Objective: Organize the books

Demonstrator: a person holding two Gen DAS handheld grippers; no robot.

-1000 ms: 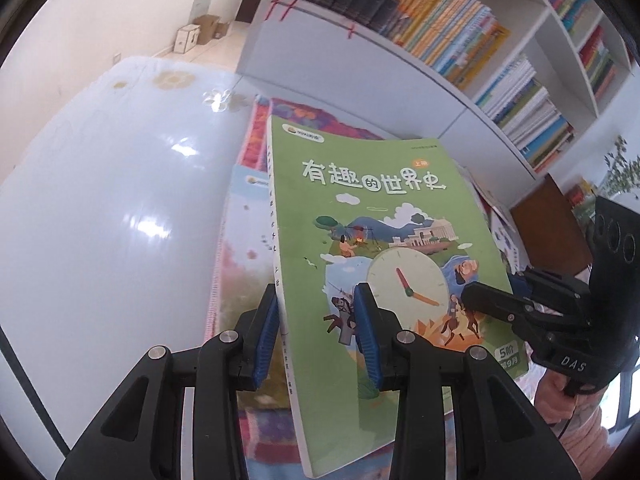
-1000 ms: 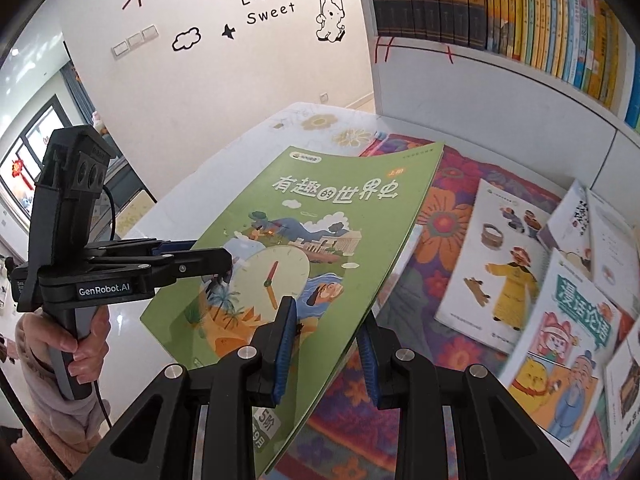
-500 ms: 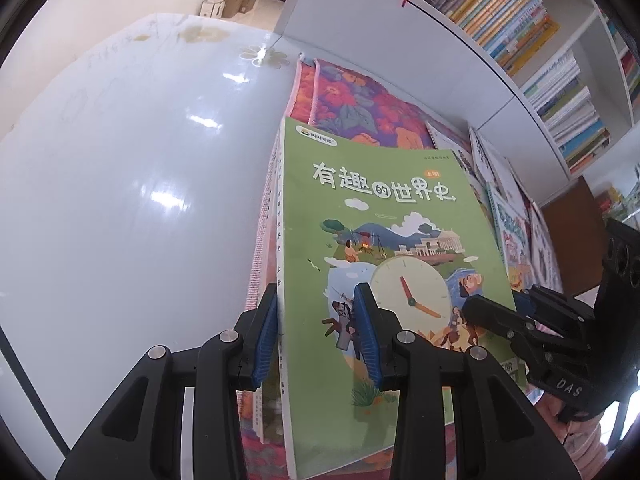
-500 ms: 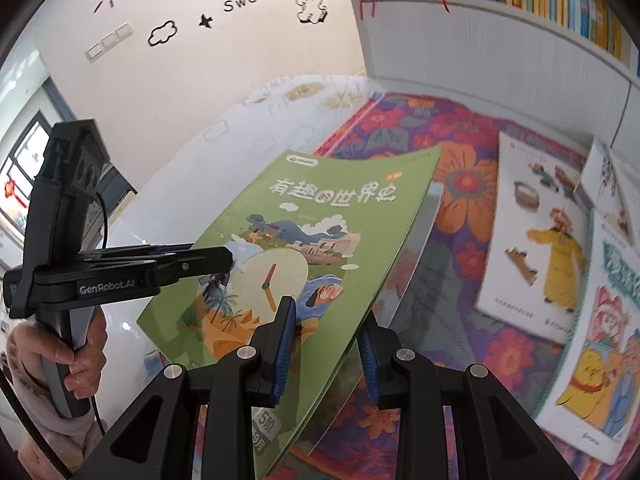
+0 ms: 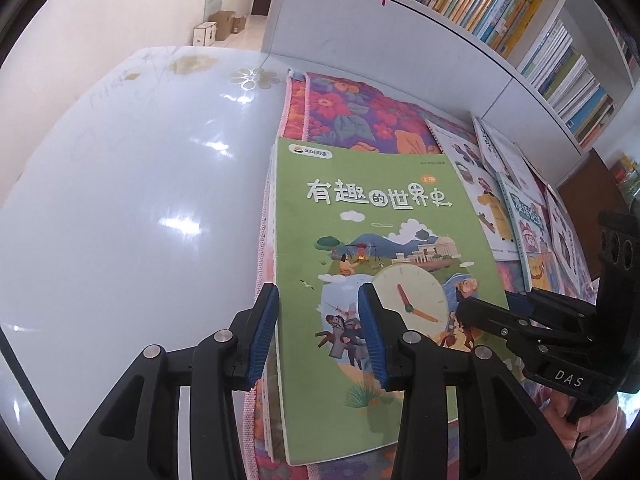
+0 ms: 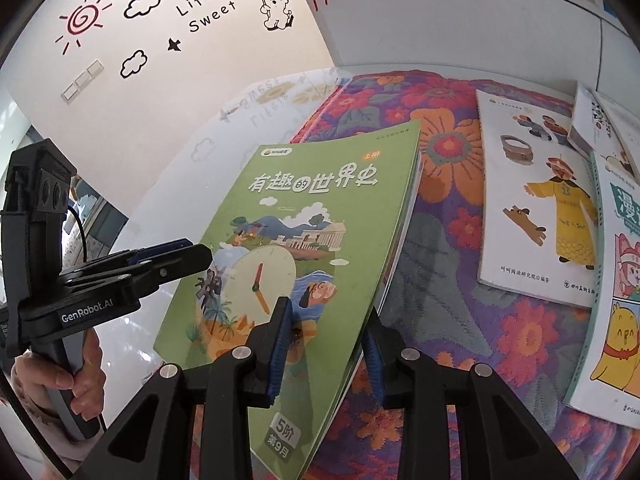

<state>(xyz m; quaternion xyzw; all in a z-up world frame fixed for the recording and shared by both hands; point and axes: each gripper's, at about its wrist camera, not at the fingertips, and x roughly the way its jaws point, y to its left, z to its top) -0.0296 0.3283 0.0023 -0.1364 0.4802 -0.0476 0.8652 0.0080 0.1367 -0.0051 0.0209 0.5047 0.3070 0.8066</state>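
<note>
Two grippers, left [image 5: 318,336] and right [image 6: 326,354], have been lowered with the green book [image 5: 372,264], now laid on a stack on the floral cloth [image 6: 452,240]; both sets of fingers have just been eased apart around its edges.

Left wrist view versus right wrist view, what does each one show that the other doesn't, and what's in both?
Only the left wrist view shows the cardboard boxes on the floor and the white-spined books on the lower shelf.

Only the right wrist view shows the sun drawing, the "Life is Sweet" lettering, the wall switches and the hand on the left gripper.

Both show the green clock-cover book with each gripper's fingers either side of an edge, the floral cloth, the white table and the yellow-robed figure book.
</note>
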